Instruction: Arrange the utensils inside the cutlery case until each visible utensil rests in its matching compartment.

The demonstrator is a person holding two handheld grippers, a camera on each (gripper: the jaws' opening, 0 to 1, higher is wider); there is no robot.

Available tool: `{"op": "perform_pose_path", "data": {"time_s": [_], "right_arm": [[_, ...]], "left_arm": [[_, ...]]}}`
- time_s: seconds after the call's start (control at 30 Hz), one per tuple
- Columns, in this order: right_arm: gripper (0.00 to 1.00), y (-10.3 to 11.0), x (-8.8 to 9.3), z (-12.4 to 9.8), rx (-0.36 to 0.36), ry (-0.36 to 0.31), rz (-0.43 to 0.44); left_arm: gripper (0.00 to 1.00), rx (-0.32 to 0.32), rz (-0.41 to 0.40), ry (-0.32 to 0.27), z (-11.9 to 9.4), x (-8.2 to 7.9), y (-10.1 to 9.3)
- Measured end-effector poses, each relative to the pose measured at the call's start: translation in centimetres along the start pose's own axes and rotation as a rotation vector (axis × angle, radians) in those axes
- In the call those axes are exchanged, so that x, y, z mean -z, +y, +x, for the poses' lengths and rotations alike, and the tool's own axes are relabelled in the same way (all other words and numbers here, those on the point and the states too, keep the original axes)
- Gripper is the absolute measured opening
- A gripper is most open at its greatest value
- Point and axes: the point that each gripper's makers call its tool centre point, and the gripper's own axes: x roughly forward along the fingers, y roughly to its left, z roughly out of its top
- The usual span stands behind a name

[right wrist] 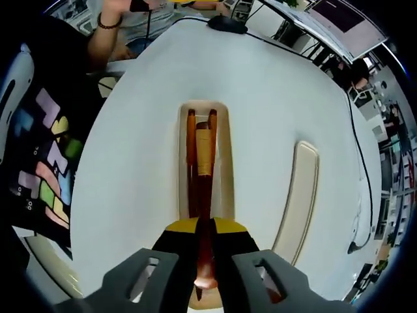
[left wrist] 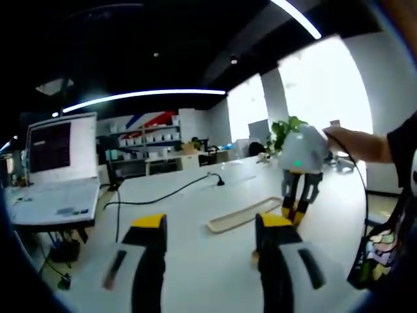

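In the right gripper view a cream cutlery case (right wrist: 221, 163) lies open on the white table. Two brown wooden-handled utensils lie lengthwise in it, side by side. My right gripper (right wrist: 204, 229) is shut on the nearer end of the right-hand utensil (right wrist: 204, 153), which has a pale band. The other utensil (right wrist: 191, 147) rests just left of it. In the left gripper view my left gripper (left wrist: 210, 225) is open above the table with nothing between its fingers. The right gripper (left wrist: 296, 210) hangs ahead on the right, pointing down.
A long cream lid or tray (right wrist: 298, 195) lies right of the case, seen also as a flat tray (left wrist: 242, 216). A laptop (left wrist: 55, 173) stands at the left, with a black cable (left wrist: 163, 194) across the table (left wrist: 195, 261). A person's patterned shirt (right wrist: 45, 150) is close.
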Motion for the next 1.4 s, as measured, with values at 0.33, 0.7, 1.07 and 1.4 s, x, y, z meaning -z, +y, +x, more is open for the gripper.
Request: {"op": "perform_pose_path", "data": {"time_s": [0.33, 0.7, 1.07, 1.4], "right_arm": [[0.05, -0.1, 0.5, 0.8, -0.005, -0.003, -0.016], [0.12, -0.5, 1.1, -0.2, -0.006, -0.005, 0.071], [0.18, -0.7, 1.5, -2.4, -0.002, -0.08, 0.126], [0.25, -5.6, 3.8, -4.4, 0.131, -0.173, 0.31]], "left_arm": [[0.57, 0.017, 0.009, 0.011, 0.3, 0.2, -0.7], [0.57, 0.006, 0.004, 0.016, 0.3, 0.4, -0.3], [0.57, 0.006, 0.004, 0.029, 0.5, 0.9, -0.2], [0.54, 0.047, -0.004, 0.062, 1.4, 2.5, -0.2]]}}
